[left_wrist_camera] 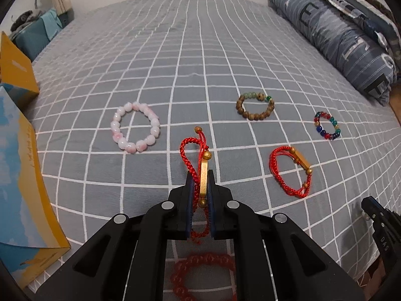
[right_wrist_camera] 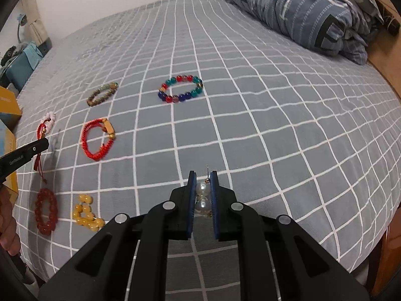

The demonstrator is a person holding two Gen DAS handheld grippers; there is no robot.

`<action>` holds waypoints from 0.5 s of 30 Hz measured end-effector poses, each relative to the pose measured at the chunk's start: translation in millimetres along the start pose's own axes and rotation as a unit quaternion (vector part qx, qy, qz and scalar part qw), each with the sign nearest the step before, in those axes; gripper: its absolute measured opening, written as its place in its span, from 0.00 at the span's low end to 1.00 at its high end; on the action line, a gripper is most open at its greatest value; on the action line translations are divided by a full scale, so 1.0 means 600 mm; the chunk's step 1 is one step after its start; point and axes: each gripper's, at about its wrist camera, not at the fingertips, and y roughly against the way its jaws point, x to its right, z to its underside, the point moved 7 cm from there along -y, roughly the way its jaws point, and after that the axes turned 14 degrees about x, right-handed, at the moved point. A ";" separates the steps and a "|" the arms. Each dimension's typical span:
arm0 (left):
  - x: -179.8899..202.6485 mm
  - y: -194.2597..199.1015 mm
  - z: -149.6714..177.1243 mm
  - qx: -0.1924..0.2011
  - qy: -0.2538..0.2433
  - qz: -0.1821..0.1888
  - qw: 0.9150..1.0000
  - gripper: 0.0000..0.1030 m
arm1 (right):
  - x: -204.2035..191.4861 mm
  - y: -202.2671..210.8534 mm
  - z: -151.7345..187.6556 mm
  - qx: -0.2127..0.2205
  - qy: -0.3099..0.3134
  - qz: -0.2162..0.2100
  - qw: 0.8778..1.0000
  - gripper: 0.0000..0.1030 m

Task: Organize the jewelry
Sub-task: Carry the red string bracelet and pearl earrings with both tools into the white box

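My left hand-held gripper (left_wrist_camera: 200,183) is clamped on a red cord bracelet (left_wrist_camera: 198,155), lower centre, above the bed (left_wrist_camera: 200,50). My right hand-held gripper (right_wrist_camera: 202,188) is clamped on pearl earrings (right_wrist_camera: 203,195), lower centre.

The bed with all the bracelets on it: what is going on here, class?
A person is sorting jewelry on a checked bed sheet with two hand-held grippers. The left gripper is shut on a red cord bracelet. The right gripper is shut on a pearl earring. Other bracelets lie spread on the sheet.
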 end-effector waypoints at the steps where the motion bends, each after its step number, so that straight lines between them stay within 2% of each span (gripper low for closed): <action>1: 0.000 0.003 -0.001 0.003 0.001 0.000 1.000 0.09 | 0.001 0.000 -0.006 0.003 0.000 -0.002 1.000 0.10; 9: -0.002 0.031 -0.005 0.042 0.003 0.003 0.999 0.09 | -0.012 0.010 -0.022 0.025 0.008 -0.011 1.000 0.10; 15: -0.011 0.059 -0.003 0.062 0.007 -0.005 0.998 0.09 | -0.028 0.029 -0.032 0.058 0.020 -0.023 0.998 0.10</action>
